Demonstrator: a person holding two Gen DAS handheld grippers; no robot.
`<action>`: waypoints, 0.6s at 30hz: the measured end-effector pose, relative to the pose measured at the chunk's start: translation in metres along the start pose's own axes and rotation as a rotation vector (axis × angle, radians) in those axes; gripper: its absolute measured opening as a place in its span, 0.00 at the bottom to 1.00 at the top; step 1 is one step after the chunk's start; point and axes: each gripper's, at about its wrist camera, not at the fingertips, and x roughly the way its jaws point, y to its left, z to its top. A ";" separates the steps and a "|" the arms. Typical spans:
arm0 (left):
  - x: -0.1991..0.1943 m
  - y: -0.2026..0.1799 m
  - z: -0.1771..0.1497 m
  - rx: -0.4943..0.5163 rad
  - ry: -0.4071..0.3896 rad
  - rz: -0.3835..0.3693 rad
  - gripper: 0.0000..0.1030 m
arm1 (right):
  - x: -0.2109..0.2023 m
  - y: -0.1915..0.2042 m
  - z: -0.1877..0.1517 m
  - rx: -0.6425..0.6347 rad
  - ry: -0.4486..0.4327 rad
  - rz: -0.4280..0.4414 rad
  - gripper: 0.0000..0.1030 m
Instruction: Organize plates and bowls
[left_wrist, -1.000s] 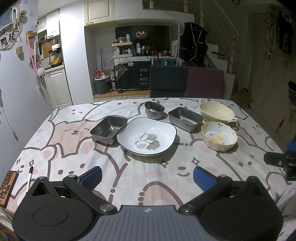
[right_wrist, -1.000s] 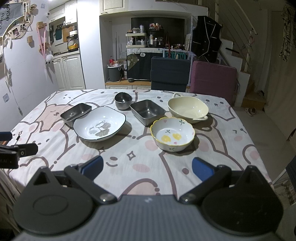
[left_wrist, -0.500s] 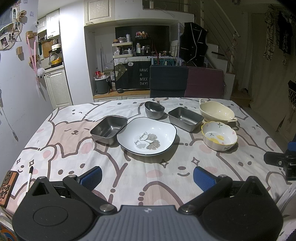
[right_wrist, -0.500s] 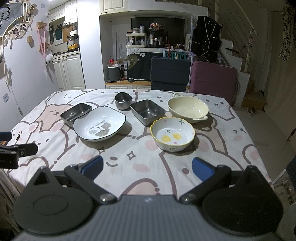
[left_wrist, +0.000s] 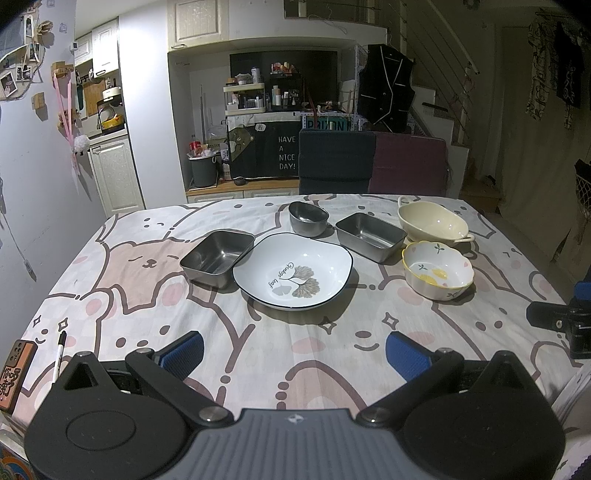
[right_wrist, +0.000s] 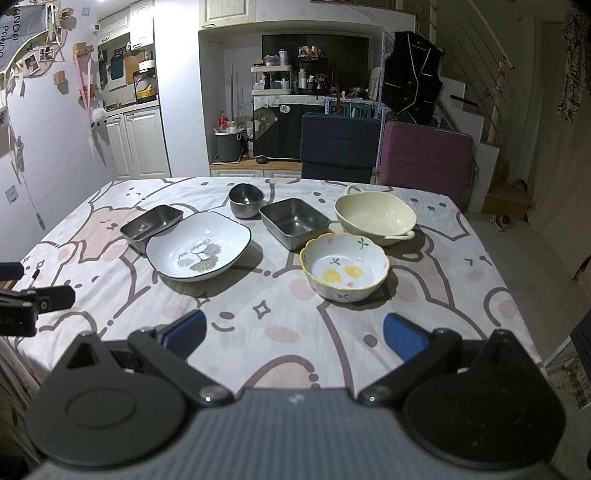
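Observation:
On the cartoon tablecloth stand a white leaf-print plate (left_wrist: 293, 275) (right_wrist: 197, 251), two steel rectangular trays (left_wrist: 218, 257) (left_wrist: 370, 236) (right_wrist: 151, 224) (right_wrist: 294, 222), a small steel bowl (left_wrist: 308, 218) (right_wrist: 245, 199), a cream handled bowl (left_wrist: 432, 223) (right_wrist: 375, 218) and a yellow-rimmed flower bowl (left_wrist: 437, 268) (right_wrist: 344, 266). My left gripper (left_wrist: 293, 356) is open over the near edge, well short of the plate, holding nothing. My right gripper (right_wrist: 293, 334) is open too, just short of the flower bowl.
A marker pen (left_wrist: 59, 356) and a small orange box (left_wrist: 14, 373) lie at the near left corner. Two chairs, dark blue (left_wrist: 336, 162) and purple (left_wrist: 408, 164), stand behind the table. Bare cloth lies between the grippers and the dishes.
The right wrist view has shifted slightly and shows motion blur; the dishes have not moved. The left gripper is still.

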 end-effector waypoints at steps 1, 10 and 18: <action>0.000 0.000 0.000 0.000 0.000 0.000 1.00 | 0.000 0.000 0.000 0.000 0.000 0.000 1.00; 0.014 -0.003 -0.002 -0.008 0.033 0.015 1.00 | 0.004 0.002 -0.002 -0.002 0.017 -0.005 1.00; 0.038 0.000 0.010 -0.019 0.103 0.014 1.00 | 0.018 0.000 0.009 0.022 0.057 0.017 1.00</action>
